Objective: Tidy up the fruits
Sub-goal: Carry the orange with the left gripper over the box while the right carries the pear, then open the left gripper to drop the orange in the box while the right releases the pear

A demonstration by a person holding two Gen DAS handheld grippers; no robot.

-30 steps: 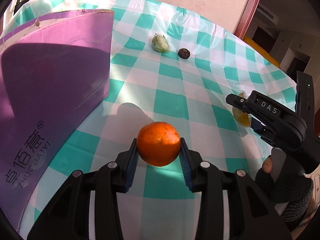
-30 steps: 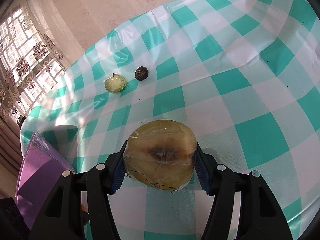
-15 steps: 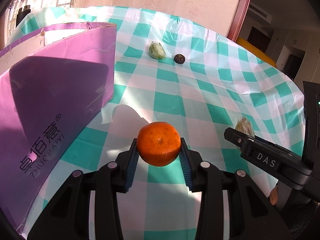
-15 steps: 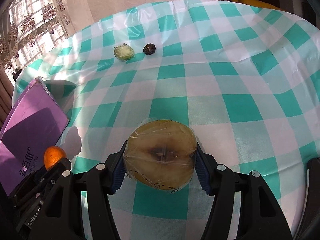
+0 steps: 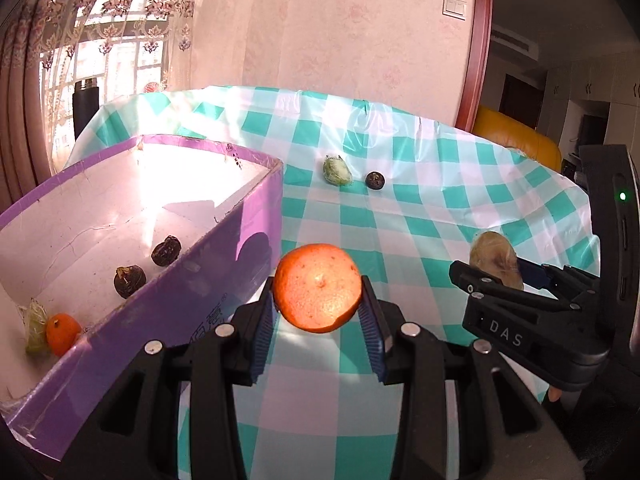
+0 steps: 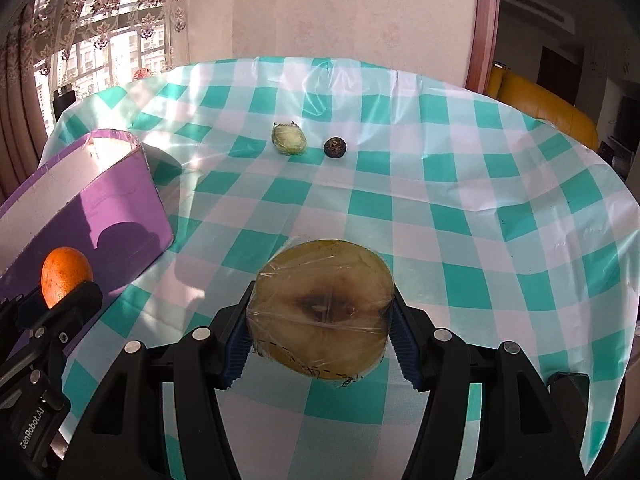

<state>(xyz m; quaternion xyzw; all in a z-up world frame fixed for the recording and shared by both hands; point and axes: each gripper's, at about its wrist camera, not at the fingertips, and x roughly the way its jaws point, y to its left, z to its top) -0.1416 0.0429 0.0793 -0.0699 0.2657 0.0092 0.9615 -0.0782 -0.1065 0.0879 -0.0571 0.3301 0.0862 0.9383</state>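
My left gripper (image 5: pixel 318 322) is shut on an orange (image 5: pixel 318 287), held above the table just right of the purple box (image 5: pixel 224 280); the orange also shows in the right wrist view (image 6: pixel 64 276). My right gripper (image 6: pixel 320 340) is shut on a plastic-wrapped cut fruit half (image 6: pixel 320 310), seen side-on in the left wrist view (image 5: pixel 496 254). The box holds two dark round fruits (image 5: pixel 130 280), a small orange (image 5: pixel 62 333) and a wrapped green piece (image 5: pixel 35 326). On the far table lie a wrapped green fruit (image 6: pixel 289 140) and a dark round fruit (image 6: pixel 335 147).
The round table has a teal-and-white checked cloth (image 6: pixel 460 216). The purple box (image 6: pixel 100 216) stands at the left. A dark bottle (image 5: pixel 85 108) stands behind the table by the window. A yellow sofa (image 6: pixel 544 108) is at the far right.
Both grippers have risen and tilted up with their fruits still held. The left one now looks over the box wall, so the box's inside shows.
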